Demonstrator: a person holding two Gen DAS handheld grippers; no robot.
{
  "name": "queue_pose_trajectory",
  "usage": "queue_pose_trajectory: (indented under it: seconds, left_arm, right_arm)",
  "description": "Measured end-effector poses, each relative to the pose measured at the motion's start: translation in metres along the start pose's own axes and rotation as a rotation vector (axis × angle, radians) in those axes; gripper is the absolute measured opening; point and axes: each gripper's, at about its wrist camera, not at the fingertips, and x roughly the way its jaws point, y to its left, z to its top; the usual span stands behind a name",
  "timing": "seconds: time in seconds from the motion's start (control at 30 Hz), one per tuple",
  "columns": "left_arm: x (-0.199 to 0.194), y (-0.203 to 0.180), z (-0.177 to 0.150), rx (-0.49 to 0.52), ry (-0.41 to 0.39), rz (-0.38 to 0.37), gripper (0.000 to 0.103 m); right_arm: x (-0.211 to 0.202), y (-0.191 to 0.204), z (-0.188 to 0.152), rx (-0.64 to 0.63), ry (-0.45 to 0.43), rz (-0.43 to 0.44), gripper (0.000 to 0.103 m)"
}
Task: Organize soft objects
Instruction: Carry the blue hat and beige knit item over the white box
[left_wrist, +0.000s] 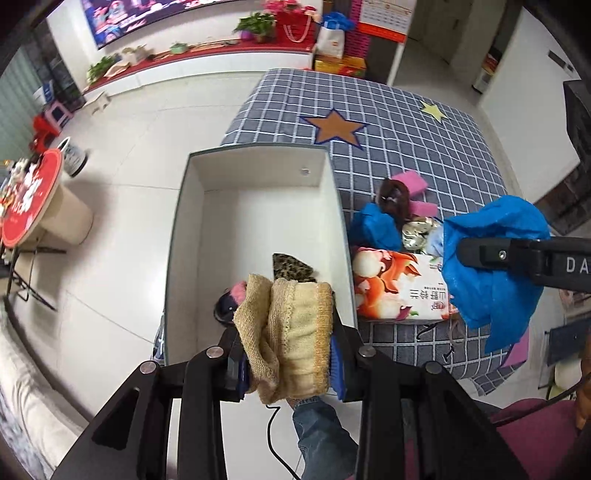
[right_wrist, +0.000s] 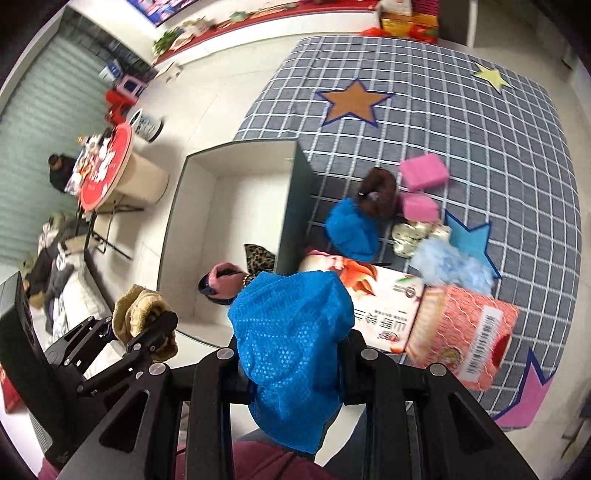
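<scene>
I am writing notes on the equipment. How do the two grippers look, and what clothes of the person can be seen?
Both the left gripper and the right gripper are matt black linkage frames with round silver pivot pins. The left one has blue pads inside its fingers. White letters "DA" mark the right gripper's side. A thin black cable hangs below. The person wears blue jeans and a maroon top.

so the box (left_wrist: 255, 206) sits on the table (left_wrist: 424, 155) at its left edge, with a hair clip (left_wrist: 293, 267) and a small pouch (right_wrist: 221, 284) inside near the front. right of the box there's a tissue pack (left_wrist: 399, 288), and behind that a crumpled bag (left_wrist: 375, 227), a wig (left_wrist: 395, 195) and two sponges (right_wrist: 424, 171) further back
</scene>
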Motion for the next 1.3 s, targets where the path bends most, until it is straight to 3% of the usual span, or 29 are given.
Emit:
queue_pose_trajectory:
  seconds: [1.3]
  left_arm:
    - [-0.005, 0.041, -0.014, -0.135, 0.001, 0.053, 0.037]
  right_arm:
    - [0.029, 0.053, 0.017, -0.139, 0.073, 0.015, 0.031]
